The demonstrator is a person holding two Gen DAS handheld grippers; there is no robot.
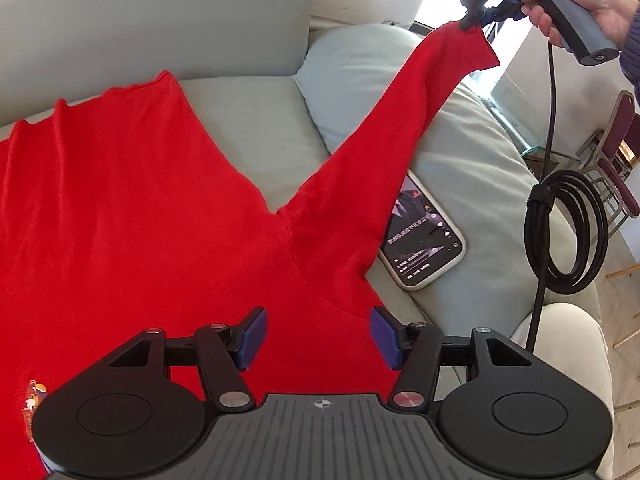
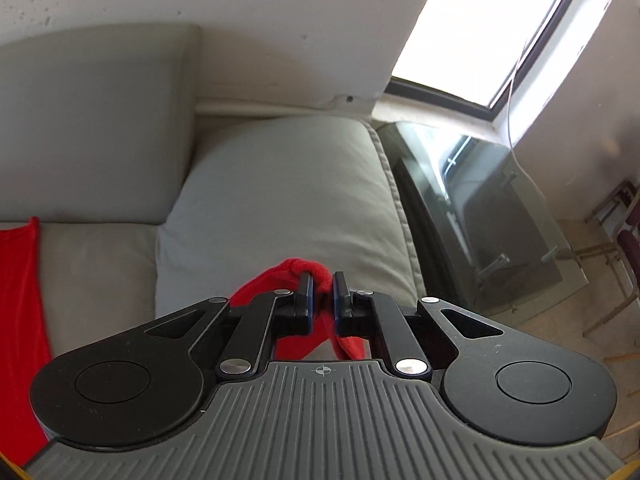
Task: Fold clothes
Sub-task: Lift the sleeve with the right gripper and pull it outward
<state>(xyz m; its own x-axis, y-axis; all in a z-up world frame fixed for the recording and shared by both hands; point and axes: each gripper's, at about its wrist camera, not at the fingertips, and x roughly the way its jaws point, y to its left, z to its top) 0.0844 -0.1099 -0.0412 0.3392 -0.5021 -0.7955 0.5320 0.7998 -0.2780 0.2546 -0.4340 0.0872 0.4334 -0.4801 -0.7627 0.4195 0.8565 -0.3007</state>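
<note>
Red shirt (image 1: 120, 208) sleeve was pinched in right gripper (image 2: 323, 286), left gripper (image 1: 318, 336) spread wide over it; only left wrist view showed phone (image 1: 422, 236).

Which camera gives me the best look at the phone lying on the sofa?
The left wrist view. There the phone lies face up on the sofa cushion, screen lit, its near edge tucked under the red shirt's lifted sleeve. The right wrist view does not show the phone at all.

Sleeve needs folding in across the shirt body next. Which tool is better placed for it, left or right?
Right. The right tool is already shut on the cuff of the red shirt, with the sleeve lifted off the sofa. The left tool hangs open over the shoulder, holding nothing.
</note>
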